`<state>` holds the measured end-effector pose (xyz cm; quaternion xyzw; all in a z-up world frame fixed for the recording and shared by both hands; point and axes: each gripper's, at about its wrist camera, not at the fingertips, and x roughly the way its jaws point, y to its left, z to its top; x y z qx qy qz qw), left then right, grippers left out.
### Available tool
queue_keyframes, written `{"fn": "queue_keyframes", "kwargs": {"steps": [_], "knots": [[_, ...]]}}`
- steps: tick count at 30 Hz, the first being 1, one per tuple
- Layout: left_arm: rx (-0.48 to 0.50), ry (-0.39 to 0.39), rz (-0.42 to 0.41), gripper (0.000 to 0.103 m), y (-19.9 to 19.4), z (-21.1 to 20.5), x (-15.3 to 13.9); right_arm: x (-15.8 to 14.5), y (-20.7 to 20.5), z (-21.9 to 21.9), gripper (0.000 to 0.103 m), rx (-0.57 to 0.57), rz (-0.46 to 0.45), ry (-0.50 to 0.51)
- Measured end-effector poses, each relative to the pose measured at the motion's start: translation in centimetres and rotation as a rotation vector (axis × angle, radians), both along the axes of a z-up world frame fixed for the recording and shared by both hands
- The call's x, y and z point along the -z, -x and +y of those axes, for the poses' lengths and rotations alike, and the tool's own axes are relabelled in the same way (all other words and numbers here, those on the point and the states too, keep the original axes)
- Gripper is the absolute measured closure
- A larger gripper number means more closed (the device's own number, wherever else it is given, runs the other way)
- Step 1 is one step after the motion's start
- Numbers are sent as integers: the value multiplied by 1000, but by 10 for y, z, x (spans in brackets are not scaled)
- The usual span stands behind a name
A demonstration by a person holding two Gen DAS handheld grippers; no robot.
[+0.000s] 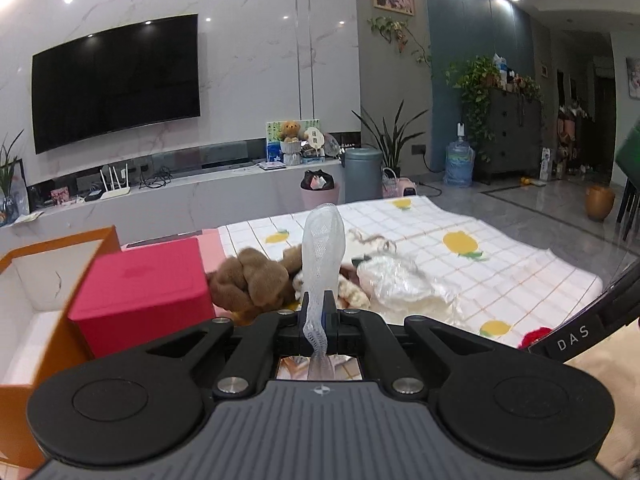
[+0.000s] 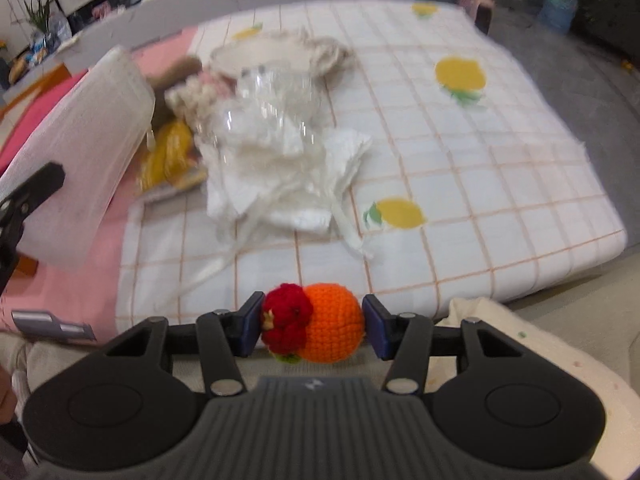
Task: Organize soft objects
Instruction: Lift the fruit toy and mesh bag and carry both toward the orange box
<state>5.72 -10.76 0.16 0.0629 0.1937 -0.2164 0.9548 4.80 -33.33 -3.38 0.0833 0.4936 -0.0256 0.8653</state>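
Sorting soft things in a living room: the left gripper (image 1: 318,312) has its jaws pressed together on a white foam mesh sleeve (image 1: 322,248), whose long axis runs straight out along the fingers, its free end standing up above the pile. The right gripper (image 2: 312,330) pinches a crocheted orange toy (image 2: 334,326) with a red flower on its left side; the toy sits crosswise between the two pads, low and near the front edge of the lemon-print cloth (image 2: 460,152). The rest of the pile lies farther off on that cloth: a brown plush toy (image 1: 254,280), a crumpled clear plastic bag (image 2: 276,92) and white cloth pieces (image 2: 296,184). To the left of the left gripper, close by, stand a red box (image 1: 148,292) and an open orange box (image 1: 52,280). Judging by this layout, the left hand is the nearer to the boxes, and a drop there would call for a swing leftward. The left gripper points only slightly downward; the right tilts steeply down over the cloth.
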Motion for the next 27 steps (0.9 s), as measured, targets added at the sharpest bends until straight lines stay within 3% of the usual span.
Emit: {"fn": "queue_keyframes", "kwargs": {"steps": [5,9,17,22,27], "knots": [[-48,22,-34,101,7,17,-37,-39,16,23,51,21,-125,-50],[-76,93,-103,101,18,46,-73,-76,28,58,51,0,-226,-86],[-196,165,-194,101,28,112,-128,-162,55,150,51,-118,-455,-15],[-291,171,-204,101,22,155,-133,-195,50,206,51,-198,-539,-28],[-370,134,-154,101,1,188,-120,-198,30,268,51,-280,-556,-52]]}}
